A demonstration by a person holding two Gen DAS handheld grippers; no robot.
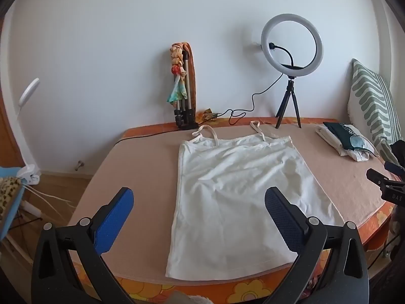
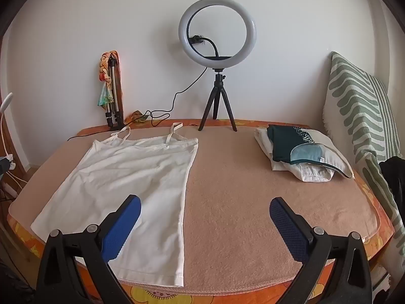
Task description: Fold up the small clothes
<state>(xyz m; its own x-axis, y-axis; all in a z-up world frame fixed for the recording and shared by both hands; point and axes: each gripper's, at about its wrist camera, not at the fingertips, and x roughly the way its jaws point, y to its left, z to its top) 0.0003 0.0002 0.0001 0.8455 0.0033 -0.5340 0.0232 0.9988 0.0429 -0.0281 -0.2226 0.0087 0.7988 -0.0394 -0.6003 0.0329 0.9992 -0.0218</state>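
A white strappy camisole [image 1: 235, 197] lay flat and slightly rumpled on a beige fleecy blanket [image 2: 240, 190] covering the table, straps toward the wall. The left gripper [image 1: 198, 216] hovered above its hem, blue textured pads spread wide, holding nothing. The right gripper [image 2: 205, 221] hung just beside the top's right edge, likewise spread and empty. Folding appeared not yet begun; the next move probably called for pinching both hem corners. Folded clothes [image 2: 301, 152] sat far right.
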